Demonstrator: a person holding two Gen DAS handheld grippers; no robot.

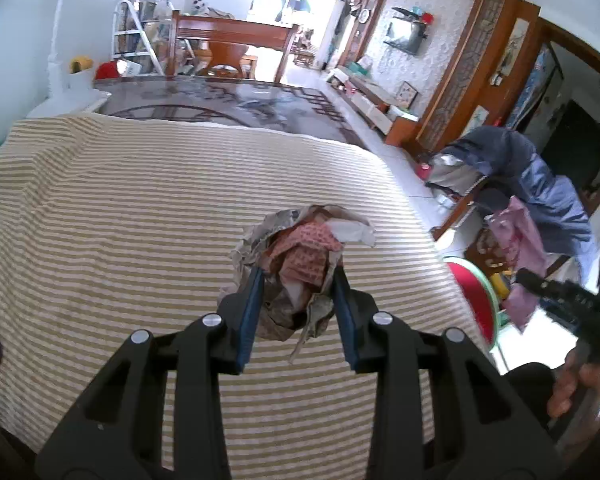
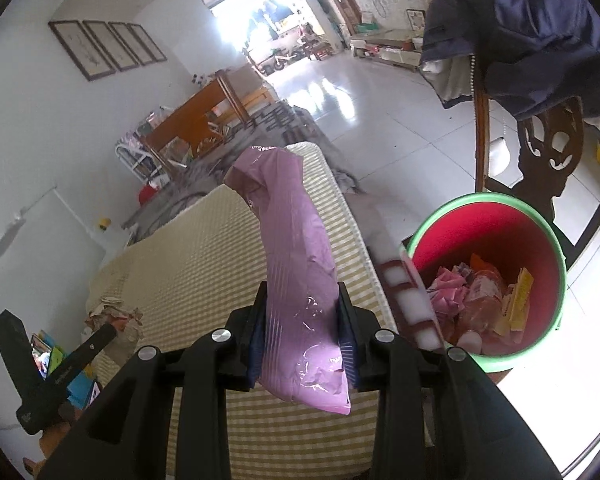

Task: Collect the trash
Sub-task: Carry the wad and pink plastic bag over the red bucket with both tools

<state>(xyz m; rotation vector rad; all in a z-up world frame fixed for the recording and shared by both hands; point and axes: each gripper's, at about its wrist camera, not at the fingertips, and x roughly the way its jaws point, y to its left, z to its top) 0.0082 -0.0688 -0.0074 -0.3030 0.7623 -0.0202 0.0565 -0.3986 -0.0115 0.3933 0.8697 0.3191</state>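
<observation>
The left gripper point(image 1: 298, 276) is clamping a paper wad point(image 1: 300, 264) between its 2 fingers point(image 1: 252, 312). The wad is crumpled brown and red-printed paper with a white scrap at its far edge. It is bulging beyond the fingertips and hanging below them, over the striped cloth point(image 1: 140, 208). Whether the wad is touching the cloth cannot be told.

The right gripper point(image 2: 302, 292) is gripping a pink bag point(image 2: 296, 264) between its 2 fingers point(image 2: 346, 328). The bag is standing roughly upright, extending well past the fingertips and also back behind them toward the camera. The fingers are pressing on its lower half.

The bin point(image 2: 540, 224), red inside with a green rim, is standing to the right of the right fingers, beside the cloth edge. It is holding wrappers point(image 2: 484, 296) in pink, orange and yellow.

In the right wrist view, the left gripper point(image 2: 112, 330) is appearing at the lower left, with the wad point(image 2: 114, 312) at its tip.

In the left wrist view, the bin point(image 1: 474, 296) is lying to the right of the left fingers, and the pink bag point(image 1: 520, 264) is hanging beyond it.
</observation>
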